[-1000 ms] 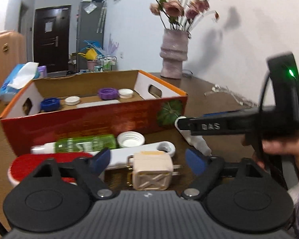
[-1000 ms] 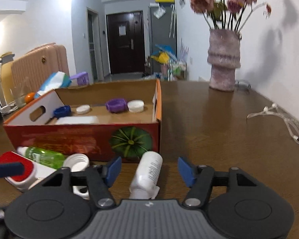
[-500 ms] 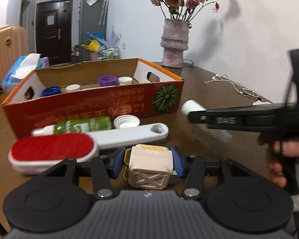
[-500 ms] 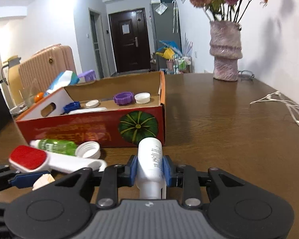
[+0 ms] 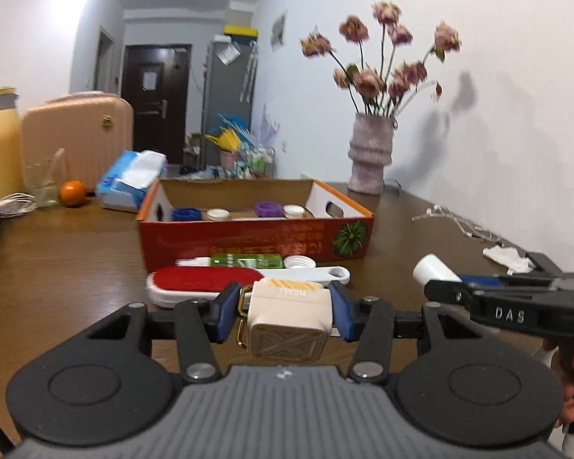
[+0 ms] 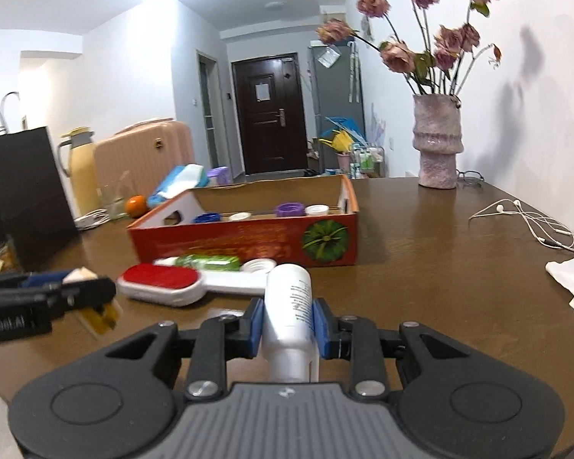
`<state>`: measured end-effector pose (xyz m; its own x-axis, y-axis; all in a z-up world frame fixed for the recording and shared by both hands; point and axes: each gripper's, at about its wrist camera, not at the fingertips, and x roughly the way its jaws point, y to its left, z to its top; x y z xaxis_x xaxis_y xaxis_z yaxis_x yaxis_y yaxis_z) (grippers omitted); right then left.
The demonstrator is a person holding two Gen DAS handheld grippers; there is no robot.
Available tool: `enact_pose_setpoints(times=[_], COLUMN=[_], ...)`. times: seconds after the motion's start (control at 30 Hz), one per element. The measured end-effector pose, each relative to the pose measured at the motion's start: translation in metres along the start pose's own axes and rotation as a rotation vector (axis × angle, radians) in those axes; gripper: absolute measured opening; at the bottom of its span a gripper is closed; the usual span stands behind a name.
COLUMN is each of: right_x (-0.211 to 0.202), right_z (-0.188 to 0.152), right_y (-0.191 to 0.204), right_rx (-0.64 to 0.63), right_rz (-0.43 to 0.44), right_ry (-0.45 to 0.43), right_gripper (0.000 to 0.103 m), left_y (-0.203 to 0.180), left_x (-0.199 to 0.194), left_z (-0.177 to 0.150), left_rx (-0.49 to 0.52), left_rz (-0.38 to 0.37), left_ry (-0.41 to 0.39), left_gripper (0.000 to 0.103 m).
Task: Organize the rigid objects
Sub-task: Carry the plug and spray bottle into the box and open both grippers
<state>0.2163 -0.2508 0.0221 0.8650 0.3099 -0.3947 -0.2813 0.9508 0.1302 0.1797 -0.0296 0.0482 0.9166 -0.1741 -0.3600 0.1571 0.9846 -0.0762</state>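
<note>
My left gripper (image 5: 285, 311) is shut on a cream square charger plug (image 5: 289, 315), held above the table. My right gripper (image 6: 289, 323) is shut on a white bottle (image 6: 289, 298) that points forward. In the left wrist view the right gripper (image 5: 445, 281) shows at the right with the bottle's white end (image 5: 432, 267) sticking out. In the right wrist view the left gripper (image 6: 90, 296) shows at the left with the plug. Ahead stands an orange cardboard box (image 5: 256, 239) (image 6: 245, 239) holding several caps. In front of it lie a red lint brush (image 5: 206, 281) (image 6: 160, 281), a green bottle (image 5: 245, 260) and a white cap (image 5: 300, 262).
A vase of dried flowers (image 5: 371, 162) (image 6: 436, 141) stands at the back right. White earphones (image 6: 532, 222) and a crumpled tissue (image 6: 572, 279) lie at the right. A tissue pack (image 5: 130, 181), an orange (image 5: 72, 193), a glass, a yellow flask and a black paper bag (image 6: 30, 199) stand at the left.
Both grippers closed, the left on the plug and the right on the white bottle, then lifted them and drew back from the box.
</note>
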Motion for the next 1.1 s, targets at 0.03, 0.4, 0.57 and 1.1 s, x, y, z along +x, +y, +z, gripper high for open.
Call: enact_pose_setpoints(times=[0.03,0.4,0.57,1.1], right_x=[-0.005,-0.063,-0.055,0.119], right_z=[-0.001,0.009,0.013,0.141], right_y=[0.005,0.037,0.036,-0.017], right_rx=[-0.009,-0.069,-0.060,-0.057], right_rz=[0.002,0.006,0.003,0.044], right_ry=[-0.005,-0.107,-0.090,0.004], right_gripper=[0.027,0.027,0.027,0.027], left_y=[0.002,0.017,0.027,0.103], left_x=[-0.008,-0.073,-0.064,0.148], left_z=[-0.002,0.002,0.008,0.125], left_rx=[-0.003,-0.040,-0.065,-0.150], left_rz=[0.004,0.032,0.036,-0.010], left_ry=[-0.011,-0.122,-0.116,0.101], left_gripper=[0.050,0.050,0.050,0.050])
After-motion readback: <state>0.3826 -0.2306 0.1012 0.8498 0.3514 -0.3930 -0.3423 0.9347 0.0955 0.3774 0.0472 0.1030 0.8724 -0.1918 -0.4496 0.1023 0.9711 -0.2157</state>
